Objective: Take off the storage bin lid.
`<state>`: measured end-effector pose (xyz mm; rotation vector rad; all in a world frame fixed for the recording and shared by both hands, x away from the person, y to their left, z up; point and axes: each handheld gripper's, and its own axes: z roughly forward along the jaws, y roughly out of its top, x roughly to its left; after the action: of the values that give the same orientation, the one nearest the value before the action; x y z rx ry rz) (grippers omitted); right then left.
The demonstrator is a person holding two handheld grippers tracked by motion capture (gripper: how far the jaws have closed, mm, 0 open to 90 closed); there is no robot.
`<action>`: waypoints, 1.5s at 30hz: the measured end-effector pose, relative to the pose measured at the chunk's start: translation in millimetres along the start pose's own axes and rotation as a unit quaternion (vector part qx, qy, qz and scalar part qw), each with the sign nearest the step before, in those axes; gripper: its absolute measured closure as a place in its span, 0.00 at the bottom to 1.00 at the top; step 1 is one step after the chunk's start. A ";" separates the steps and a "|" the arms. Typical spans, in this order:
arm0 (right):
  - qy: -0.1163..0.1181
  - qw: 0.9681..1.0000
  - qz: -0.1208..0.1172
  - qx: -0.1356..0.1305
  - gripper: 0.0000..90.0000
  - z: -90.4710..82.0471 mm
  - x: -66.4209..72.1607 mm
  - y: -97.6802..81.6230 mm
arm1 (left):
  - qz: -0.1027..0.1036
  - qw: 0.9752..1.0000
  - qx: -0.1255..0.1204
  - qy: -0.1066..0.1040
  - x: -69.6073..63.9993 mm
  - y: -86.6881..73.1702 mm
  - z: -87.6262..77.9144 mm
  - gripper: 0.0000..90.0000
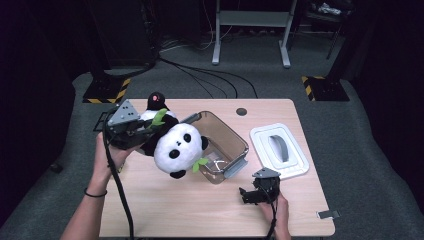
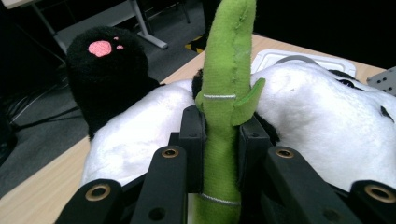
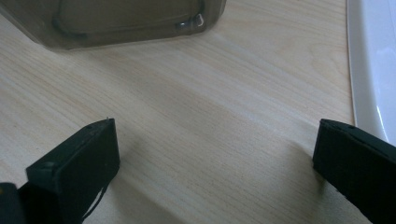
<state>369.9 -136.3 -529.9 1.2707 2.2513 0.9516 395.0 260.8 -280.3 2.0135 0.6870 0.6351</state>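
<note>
The panda plush [image 1: 179,148] blocks the bin's [image 1: 231,137] left rim; its right side lies open.

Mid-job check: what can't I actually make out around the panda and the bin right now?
- Bin floor, high view: panda overhangs its near-left part.
- Left gripper pads, left gripper view: green stalk covers their contact.
- Bin top, right gripper view: cut by the edge.
- Lid label: too small.

left gripper [image 1: 131,131]: raised, fingers clamped tight | right gripper [image 1: 245,196]: low, level, fingers spread wide
</note>
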 end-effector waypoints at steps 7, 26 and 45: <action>-0.001 1.000 0.001 0.000 0.00 -0.1 0.0 0.0 | 0.014 1.000 0.000 -0.017 -0.7 17.6 15.4 0.85; 0.000 1.000 -0.005 0.002 0.00 -0.3 -1.0 -0.1 | 0.011 0.998 -0.004 -0.067 -1.6 39.1 67.3 0.85; 0.000 1.000 -0.003 0.001 0.00 -0.2 -0.9 0.0 | 0.003 0.993 0.007 -0.119 -6.8 38.5 118.7 0.85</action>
<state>370.2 -137.2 -529.7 1.2648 2.2551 0.9471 477.4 170.0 -304.4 2.0623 0.5431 0.3871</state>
